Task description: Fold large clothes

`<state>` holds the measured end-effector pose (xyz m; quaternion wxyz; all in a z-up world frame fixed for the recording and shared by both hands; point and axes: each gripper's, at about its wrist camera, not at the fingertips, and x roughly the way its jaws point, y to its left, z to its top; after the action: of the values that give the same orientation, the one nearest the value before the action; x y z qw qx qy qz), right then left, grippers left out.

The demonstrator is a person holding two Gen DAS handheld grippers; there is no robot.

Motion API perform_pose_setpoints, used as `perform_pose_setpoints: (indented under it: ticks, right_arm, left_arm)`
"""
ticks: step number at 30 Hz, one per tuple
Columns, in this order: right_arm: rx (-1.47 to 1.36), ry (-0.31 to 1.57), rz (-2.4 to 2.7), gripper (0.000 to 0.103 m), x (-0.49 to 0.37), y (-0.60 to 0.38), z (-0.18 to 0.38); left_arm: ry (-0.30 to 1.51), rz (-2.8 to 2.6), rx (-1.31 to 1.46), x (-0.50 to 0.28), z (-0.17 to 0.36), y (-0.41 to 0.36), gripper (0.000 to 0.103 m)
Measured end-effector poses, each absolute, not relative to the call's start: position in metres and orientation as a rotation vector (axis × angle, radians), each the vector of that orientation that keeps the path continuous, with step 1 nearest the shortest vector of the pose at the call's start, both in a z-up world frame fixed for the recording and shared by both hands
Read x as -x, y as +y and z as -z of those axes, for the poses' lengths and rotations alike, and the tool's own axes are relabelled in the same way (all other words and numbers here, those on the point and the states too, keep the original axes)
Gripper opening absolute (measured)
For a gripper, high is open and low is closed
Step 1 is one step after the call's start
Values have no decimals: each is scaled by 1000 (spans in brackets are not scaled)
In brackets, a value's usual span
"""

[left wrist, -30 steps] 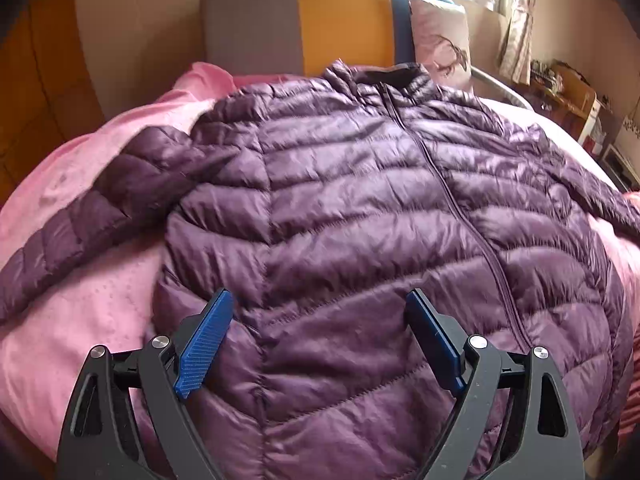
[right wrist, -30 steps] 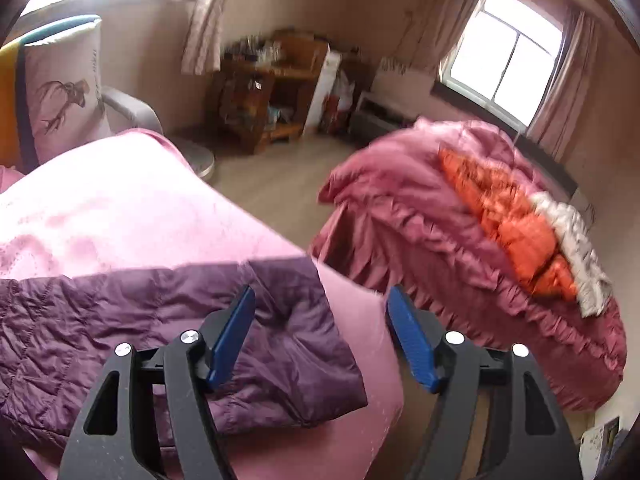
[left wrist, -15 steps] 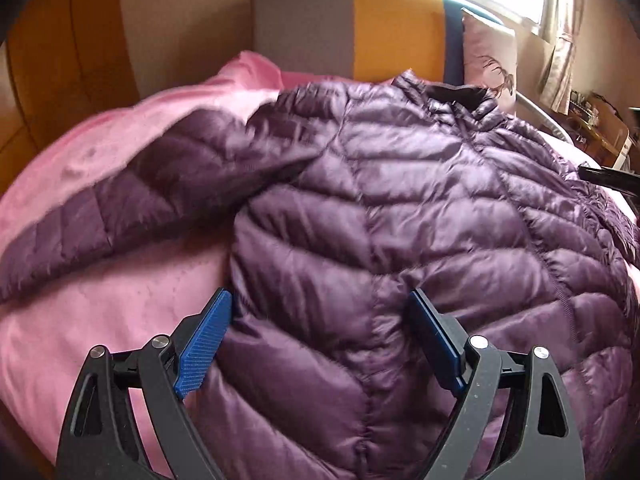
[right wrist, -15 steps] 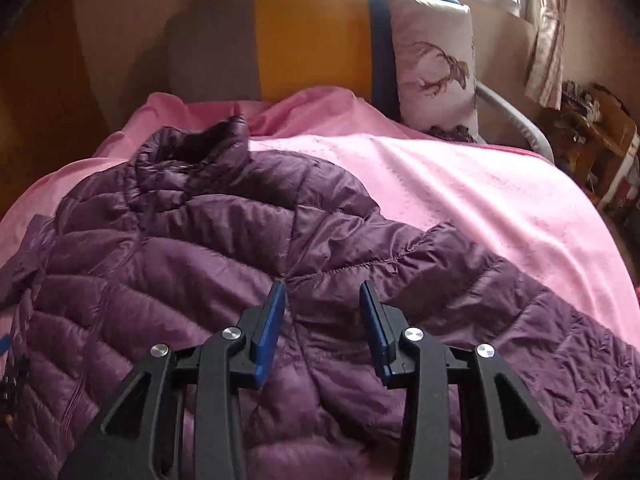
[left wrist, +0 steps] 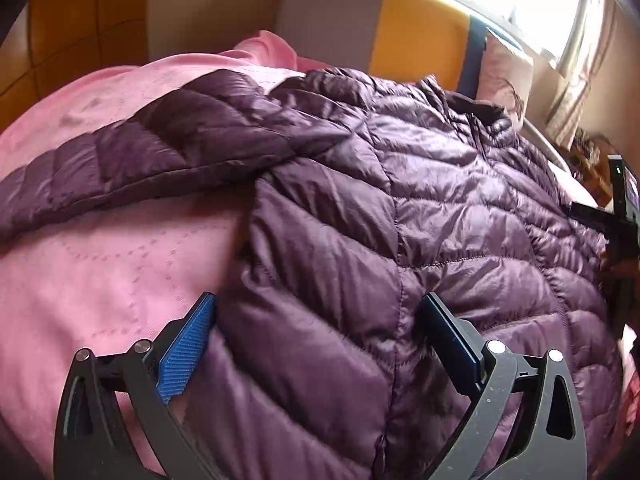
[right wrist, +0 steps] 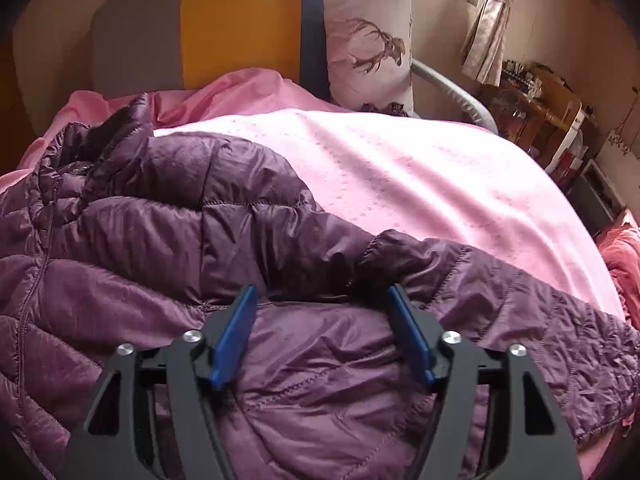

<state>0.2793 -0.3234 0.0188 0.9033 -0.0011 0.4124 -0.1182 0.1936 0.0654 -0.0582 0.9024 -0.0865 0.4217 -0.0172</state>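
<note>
Jacket [left wrist: 400,208]: purple quilted down jacket, zipped, front side up, spread flat over the pink blanket [right wrist: 420,184]; no fold made in it yet.
Collar [right wrist: 104,136]: at the far end from both grippers, toward the headboard [right wrist: 240,20].
Sleeve, left-hand side [left wrist: 140,152]: stretched outward and away, ahead and to the left of the left gripper.
Sleeve, right-hand side [right wrist: 520,300]: runs off to the right, beyond the right gripper, cuff end toward the bed's edge.
Left gripper [left wrist: 316,344]: jaws wide apart and just been spreading further; the jacket's side edge lies between the fingers, pads not pressing on it.
Right gripper [right wrist: 322,336]: jaws parted, having just been reopening; poised over the armpit seam where sleeve meets body, fabric below and between the fingers, nothing pinched.
Step in hand: judged to be the approach to a first grasp, each gripper lined up at its own side of the garment.
Next move calls for: likely lowering until the pads straddle a ridge of fabric, then closing firmly; the shell looks slippery and puffy, so a shallow pinch may slide off.
Fold direction: probably sleeve or side panel carried inward toward the zip [left wrist: 480,152].
Surroundings: deer-print cushion [right wrist: 368,40] beside the headboard; cluttered wooden shelves [right wrist: 536,100] far right.
</note>
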Motion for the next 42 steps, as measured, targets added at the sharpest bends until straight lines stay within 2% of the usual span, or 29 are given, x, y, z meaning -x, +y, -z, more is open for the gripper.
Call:
perform_pose_setpoints:
  ticks: [5, 8, 19, 23, 29, 30, 32, 33, 34, 36, 38, 42]
  right_arm:
    - [28, 770, 115, 86, -241, -280, -54]
    - [15, 773, -18, 89, -209, -231, -60]
    - [12, 880, -167, 89, -175, -144, -15]
    - [-4, 894, -140, 92, -178, -143, -8]
    - [-6, 914, -114, 95, -189, -153, -4]
    - [0, 915, -109, 95, -189, -152, -3]
    - [4, 918, -105, 96, -190, -151, -1]
    - [2, 919, -104, 96, -189, -152, -1]
    - [-3, 920, -105, 96, -190, -153, 0]
    - [-11, 919, -107, 96, -190, -155, 0]
    - [-18, 916, -108, 96, -190, -156, 1]
    - [-28, 915, -115, 96, -191, -158, 2]
  left_arm:
    - [853, -16, 284, -171, 48, 100, 99]
    - [843, -87, 340, -156, 42, 134, 99]
    - [720, -533, 618, -86, 28, 333, 99]
    - [696, -609, 727, -88, 33, 397, 99]
    - [713, -657, 753, -123, 43, 440, 94]
    - [719, -654, 741, -129, 44, 441, 88]
    - [743, -624, 713, -142, 47, 442, 61]
    - [758, -581, 711, -149, 49, 442, 31]
    - [773, -557, 703, -153, 49, 439, 12]
    - [759, -558, 625, -152, 40, 428, 7]
    - [739, -563, 533, -141, 26, 414, 7]
    - [717, -624, 518, -102, 17, 417, 6]
